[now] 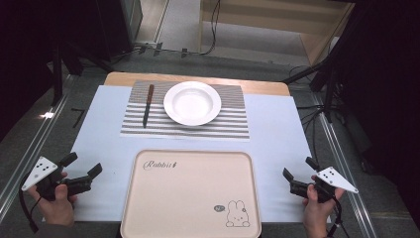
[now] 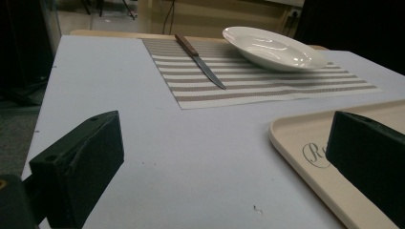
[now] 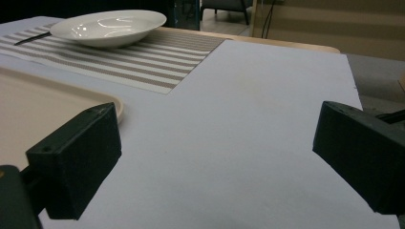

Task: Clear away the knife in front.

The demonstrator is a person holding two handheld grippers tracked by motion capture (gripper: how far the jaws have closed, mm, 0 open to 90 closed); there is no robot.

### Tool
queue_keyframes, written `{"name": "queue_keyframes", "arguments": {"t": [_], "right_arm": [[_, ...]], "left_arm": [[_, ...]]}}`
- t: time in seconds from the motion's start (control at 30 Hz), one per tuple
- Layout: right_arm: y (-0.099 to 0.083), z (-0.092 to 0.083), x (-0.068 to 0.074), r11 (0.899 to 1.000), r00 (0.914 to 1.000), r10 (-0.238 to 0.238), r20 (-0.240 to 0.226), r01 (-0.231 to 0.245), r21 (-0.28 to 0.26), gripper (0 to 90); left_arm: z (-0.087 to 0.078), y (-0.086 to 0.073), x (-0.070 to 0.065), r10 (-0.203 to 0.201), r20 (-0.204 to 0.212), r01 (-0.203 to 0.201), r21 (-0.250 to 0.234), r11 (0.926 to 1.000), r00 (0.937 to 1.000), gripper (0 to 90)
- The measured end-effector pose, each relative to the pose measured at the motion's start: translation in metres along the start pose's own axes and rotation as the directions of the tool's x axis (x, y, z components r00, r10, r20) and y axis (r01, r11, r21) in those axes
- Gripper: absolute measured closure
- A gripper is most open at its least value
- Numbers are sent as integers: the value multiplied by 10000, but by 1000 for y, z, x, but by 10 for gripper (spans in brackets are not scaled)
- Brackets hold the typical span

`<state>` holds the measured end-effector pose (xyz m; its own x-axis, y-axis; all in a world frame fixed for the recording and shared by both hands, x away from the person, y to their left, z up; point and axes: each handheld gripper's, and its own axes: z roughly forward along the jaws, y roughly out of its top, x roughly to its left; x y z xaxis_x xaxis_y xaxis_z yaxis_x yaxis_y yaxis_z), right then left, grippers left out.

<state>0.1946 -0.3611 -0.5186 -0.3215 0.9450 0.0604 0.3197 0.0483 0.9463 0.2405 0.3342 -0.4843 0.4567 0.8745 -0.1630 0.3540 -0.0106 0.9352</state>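
Observation:
A white deep plate [image 1: 192, 102] [image 2: 274, 48] [image 3: 109, 27] rests on a striped placemat [image 1: 223, 121] [image 2: 267, 86] [image 3: 143, 62] at the far side of the table. A knife [image 1: 147, 105] [image 2: 199, 60] with a brown handle lies on the mat left of the plate. A beige tray [image 1: 190, 198] [image 2: 305, 157] [image 3: 33, 109] with a rabbit drawing lies nearest me, nothing on it. My left gripper [image 1: 81, 165] [image 2: 224, 167] is open at the tray's left, held in a hand. My right gripper [image 1: 299, 168] [image 3: 215, 157] is open at the tray's right, nothing between its jaws.
A pale blue sheet [image 1: 277, 148] covers the wooden table [image 1: 257, 87]. Metal rails [image 1: 29, 148] run along both sides of the table. Cables and dark stands [image 1: 317, 74] sit on the floor behind it.

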Motion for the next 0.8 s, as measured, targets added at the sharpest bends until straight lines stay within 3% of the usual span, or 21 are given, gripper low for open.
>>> {"name": "queue_keyframes", "arguments": {"t": [0.27,0.4,0.73,0.8], "right_arm": [[0,1,1,10000,10000,-84,-2,84,29,10],[0,1,1,9999,9999,-113,-8,113,7,10],[0,1,2,9999,9999,-121,27,120,30,9],[0,1,2,9999,9999,-132,25,132,23,10]], "left_arm": [[4,8,-9,162,70,-163,118,9998,9998,3],[8,20,-18,388,29,-389,271,9989,9992,3],[23,40,-33,645,477,-662,340,9972,9968,3],[28,51,-36,667,524,-686,358,9970,9964,3]]}}
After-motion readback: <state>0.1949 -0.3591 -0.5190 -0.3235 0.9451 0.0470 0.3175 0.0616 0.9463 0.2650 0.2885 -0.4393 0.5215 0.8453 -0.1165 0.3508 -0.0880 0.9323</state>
